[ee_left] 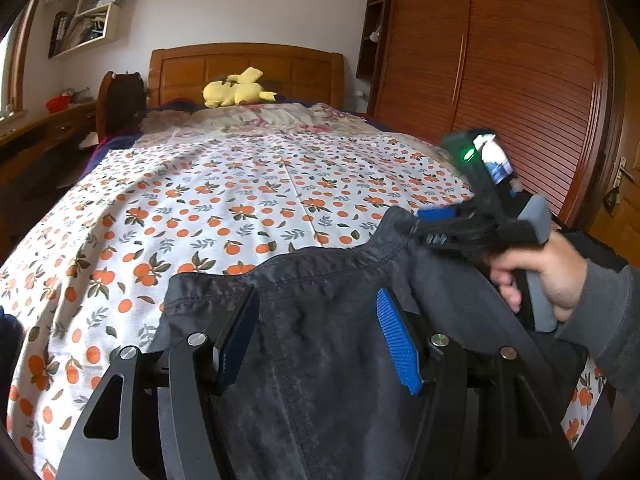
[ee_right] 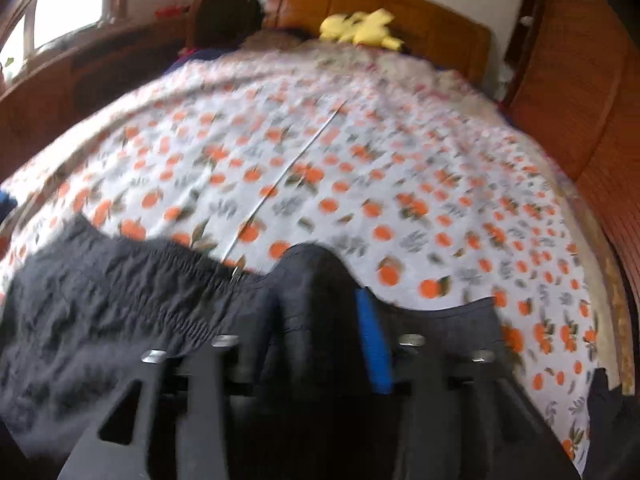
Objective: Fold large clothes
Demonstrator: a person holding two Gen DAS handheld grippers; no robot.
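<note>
A bedsheet (ee_left: pixel 248 200) printed with oranges covers the bed. At the far end, a yellow plush toy (ee_left: pixel 236 90) lies against the wooden headboard (ee_left: pixel 248 68). A slatted wardrobe (ee_left: pixel 500 60) stands right, wall shelves (ee_left: pixel 86 12) far left.

both wrist views look low across the bed (ee_left: pixel 240 184) toward its headboard (ee_left: pixel 248 64)

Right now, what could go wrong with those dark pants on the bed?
1. The left gripper stands open over the dark pants, so that side may stay behind.
2. The right gripper has only a bunched ridge of cloth between its fingers; it could slip out.
3. Dragging might wrinkle the orange-print sheet.
</note>
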